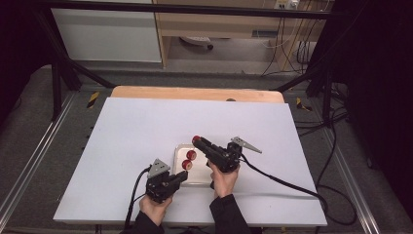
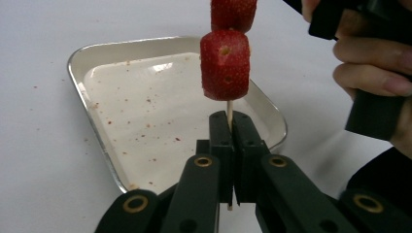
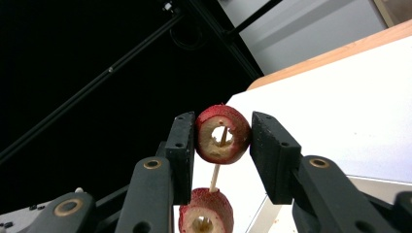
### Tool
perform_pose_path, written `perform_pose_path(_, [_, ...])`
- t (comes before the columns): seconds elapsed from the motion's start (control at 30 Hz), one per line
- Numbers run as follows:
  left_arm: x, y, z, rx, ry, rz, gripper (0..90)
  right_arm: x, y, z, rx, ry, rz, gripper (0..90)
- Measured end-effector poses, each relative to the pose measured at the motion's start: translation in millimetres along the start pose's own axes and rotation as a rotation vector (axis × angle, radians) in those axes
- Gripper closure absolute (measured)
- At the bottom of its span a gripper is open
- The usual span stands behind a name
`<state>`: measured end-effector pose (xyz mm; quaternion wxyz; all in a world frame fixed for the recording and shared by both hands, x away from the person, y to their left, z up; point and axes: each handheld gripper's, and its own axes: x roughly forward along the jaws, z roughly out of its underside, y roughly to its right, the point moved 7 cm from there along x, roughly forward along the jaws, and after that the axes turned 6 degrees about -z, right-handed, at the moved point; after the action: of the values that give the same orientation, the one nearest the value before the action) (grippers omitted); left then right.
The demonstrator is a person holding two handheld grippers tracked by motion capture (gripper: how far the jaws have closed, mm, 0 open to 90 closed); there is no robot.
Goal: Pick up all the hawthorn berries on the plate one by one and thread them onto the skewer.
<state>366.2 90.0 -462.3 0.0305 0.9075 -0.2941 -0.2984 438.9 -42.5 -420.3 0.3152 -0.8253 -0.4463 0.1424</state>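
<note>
My left gripper [image 2: 230, 125] is shut on the lower end of a thin wooden skewer [image 2: 230, 108], held upright over a metal tray [image 2: 121, 111]. A red strawberry piece [image 2: 226, 65] is threaded on the skewer, with a second one [image 2: 233, 12] above it. In the right gripper view, my right gripper [image 3: 221, 136] is shut on a hollow strawberry piece [image 3: 228, 124], and the skewer's tip [image 3: 214, 177] pokes into its hole. Another threaded piece [image 3: 204, 216] sits just below. In the high view, the left gripper [image 1: 183, 175] and right gripper [image 1: 197, 141] meet over the tray [image 1: 196, 175].
The tray lies on a white board [image 1: 146, 126] covering a wooden table [image 1: 195, 92]; red crumbs speckle the tray floor. The person's right hand [image 2: 374, 73] is close on the right in the left gripper view. Black frame bars and cables ring the table.
</note>
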Motion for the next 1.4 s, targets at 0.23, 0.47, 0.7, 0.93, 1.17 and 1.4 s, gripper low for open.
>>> perform_pose_path(0.23, [0.3, -4.1, 1.2, 0.049, 0.001, -0.018, 88.7, 1.7, 2.9, 2.4, 0.025, -0.018, 0.007, 63.0])
perform_pose_path(0.47, [-0.7, -6.8, 0.2, 0.109, 0.018, -0.034, 88.7, 2.2, 3.0, 2.5, 0.048, -0.029, -0.006, 63.1])
perform_pose_path(0.7, [-2.5, -3.4, 1.6, 0.118, 0.045, -0.023, 88.8, 3.2, 3.5, 1.8, 0.096, -0.024, -0.019, 63.3])
perform_pose_path(0.93, [-3.7, -5.9, 0.4, 0.141, 0.084, -0.06, 88.8, 2.9, 2.1, 1.2, 0.175, -0.021, -0.041, 63.5])
perform_pose_path(1.17, [-3.0, -8.0, -0.2, 0.147, 0.063, -0.058, 88.8, 3.1, 0.8, -2.4, 0.207, -0.016, -0.06, 63.5])
perform_pose_path(1.4, [0.9, -9.9, -2.0, 0.146, 0.039, -0.054, 88.8, 4.2, 3.4, 9.8, 0.201, -0.082, -0.055, 63.4])
